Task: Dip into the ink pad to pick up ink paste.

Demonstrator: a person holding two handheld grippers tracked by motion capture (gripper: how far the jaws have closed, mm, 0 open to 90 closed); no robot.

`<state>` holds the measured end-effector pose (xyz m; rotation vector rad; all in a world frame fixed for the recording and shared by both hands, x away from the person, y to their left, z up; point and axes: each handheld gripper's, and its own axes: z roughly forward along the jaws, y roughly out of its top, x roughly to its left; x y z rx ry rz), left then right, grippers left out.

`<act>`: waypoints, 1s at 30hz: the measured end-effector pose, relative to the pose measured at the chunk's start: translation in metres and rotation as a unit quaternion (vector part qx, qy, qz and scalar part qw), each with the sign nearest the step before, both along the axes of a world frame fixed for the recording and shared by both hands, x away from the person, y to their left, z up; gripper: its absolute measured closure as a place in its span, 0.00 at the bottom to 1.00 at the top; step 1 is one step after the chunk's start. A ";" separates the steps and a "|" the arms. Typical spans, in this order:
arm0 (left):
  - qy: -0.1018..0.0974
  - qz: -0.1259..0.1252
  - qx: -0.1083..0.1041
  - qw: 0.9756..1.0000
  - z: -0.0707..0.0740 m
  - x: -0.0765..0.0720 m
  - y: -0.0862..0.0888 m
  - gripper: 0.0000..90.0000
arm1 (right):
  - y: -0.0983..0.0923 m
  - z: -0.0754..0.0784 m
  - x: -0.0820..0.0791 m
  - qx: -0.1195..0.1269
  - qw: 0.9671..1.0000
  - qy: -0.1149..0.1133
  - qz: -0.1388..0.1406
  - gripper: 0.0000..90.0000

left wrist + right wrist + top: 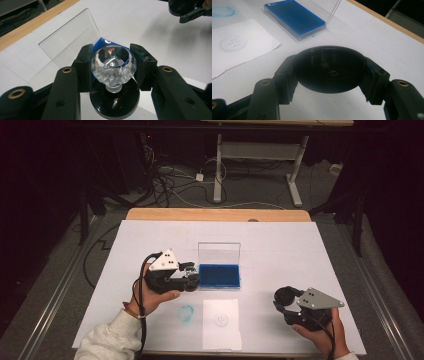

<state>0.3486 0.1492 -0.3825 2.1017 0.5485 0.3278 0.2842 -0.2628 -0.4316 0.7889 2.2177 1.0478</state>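
Both grippers are black, each topped by a grey three-cornered plate with small dark dots. The left gripper [192, 276] trails a black cable past a cream knitted sleeve [107, 339]. The right gripper [281, 301] has brass-ringed screw holes along its blocky jaws.

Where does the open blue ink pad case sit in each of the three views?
High view: blue ink pad case at table centre, clear lid upright behind it, just right of the left gripper.
Left gripper view: mostly hidden behind the crystal-handled stamp; a blue edge and the lid show.
Right gripper view: upper left, past the black cap.
Shared landmark: the upright clear lid.
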 end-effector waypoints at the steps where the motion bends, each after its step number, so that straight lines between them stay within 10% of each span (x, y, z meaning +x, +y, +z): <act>1: 0.000 0.001 0.000 1.000 0.000 0.000 0.000 0.61 | 0.000 -0.001 0.001 -0.002 1.000 0.001 0.002 0.43; 30: -0.001 -0.025 0.017 1.000 0.010 0.045 -0.062 0.61 | 0.002 -0.008 0.003 -0.010 1.000 0.014 0.002 0.43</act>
